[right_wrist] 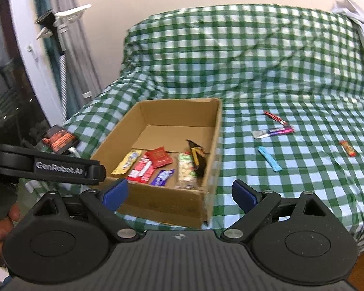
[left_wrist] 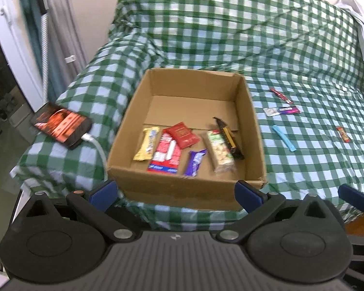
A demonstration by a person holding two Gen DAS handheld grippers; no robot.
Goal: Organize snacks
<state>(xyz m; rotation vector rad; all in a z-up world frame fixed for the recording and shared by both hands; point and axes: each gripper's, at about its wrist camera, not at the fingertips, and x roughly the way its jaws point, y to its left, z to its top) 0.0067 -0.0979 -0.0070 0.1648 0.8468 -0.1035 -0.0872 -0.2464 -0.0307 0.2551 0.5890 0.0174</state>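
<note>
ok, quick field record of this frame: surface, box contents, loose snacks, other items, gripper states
surface: bed with green checked cover
container: open cardboard box on the bed
in box: six wrapped snacks, including yellow bar, red packet, purple bar
loose on bed: light blue stick, red stick, purple-and-white bar, small red-orange bar
other: phone left of box, cable attached
left gripper: open, empty
right gripper: open, empty

A cardboard box [left_wrist: 182, 194] sits mid-frame on a bed [left_wrist: 230, 36], holding several snack packets [left_wrist: 166, 152]. Four more snacks [left_wrist: 284, 134] lie right of it; a phone [left_wrist: 60, 125] lies left.
</note>
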